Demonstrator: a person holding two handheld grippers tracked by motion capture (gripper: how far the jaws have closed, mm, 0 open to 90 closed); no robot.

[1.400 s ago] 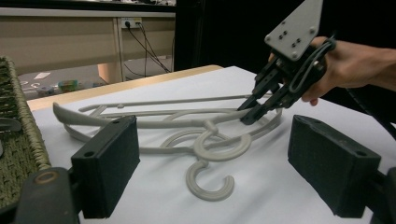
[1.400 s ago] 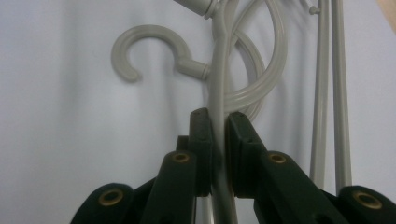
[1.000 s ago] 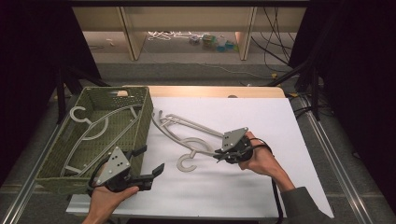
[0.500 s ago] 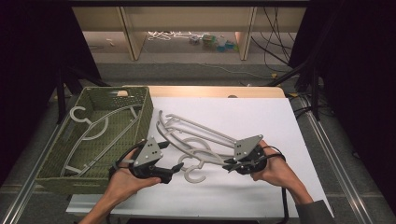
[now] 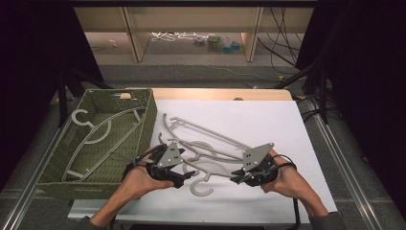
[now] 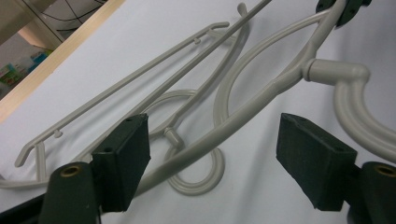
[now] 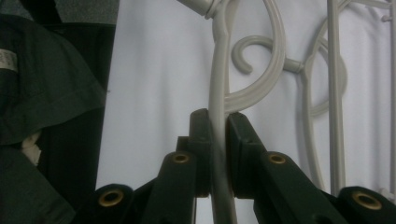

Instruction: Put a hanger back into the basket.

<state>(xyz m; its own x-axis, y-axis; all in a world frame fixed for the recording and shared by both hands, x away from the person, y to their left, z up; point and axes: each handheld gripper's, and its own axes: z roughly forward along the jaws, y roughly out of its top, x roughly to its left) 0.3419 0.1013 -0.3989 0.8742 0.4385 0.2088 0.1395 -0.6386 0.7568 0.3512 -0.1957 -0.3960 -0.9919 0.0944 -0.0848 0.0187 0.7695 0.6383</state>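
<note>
Straddling hanger (image 6: 243, 126) arm: left claw (image 6: 212, 158) closing, not yet gripping; right claw (image 7: 217, 154) clamping same hanger, lower right.

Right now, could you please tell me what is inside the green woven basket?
One grey hanger lies slanted inside the basket. The near wall hides the floor strip just behind it.

Wooden shelf unit (image 5: 191, 28) beyond the white table (image 5: 268, 120), dark surroundings.

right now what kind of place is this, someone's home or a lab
Most likely a lab recording station, not a home: a white-topped table ringed by black curtains, loose cables on the floor behind, and bare wooden shelving beyond.
</note>
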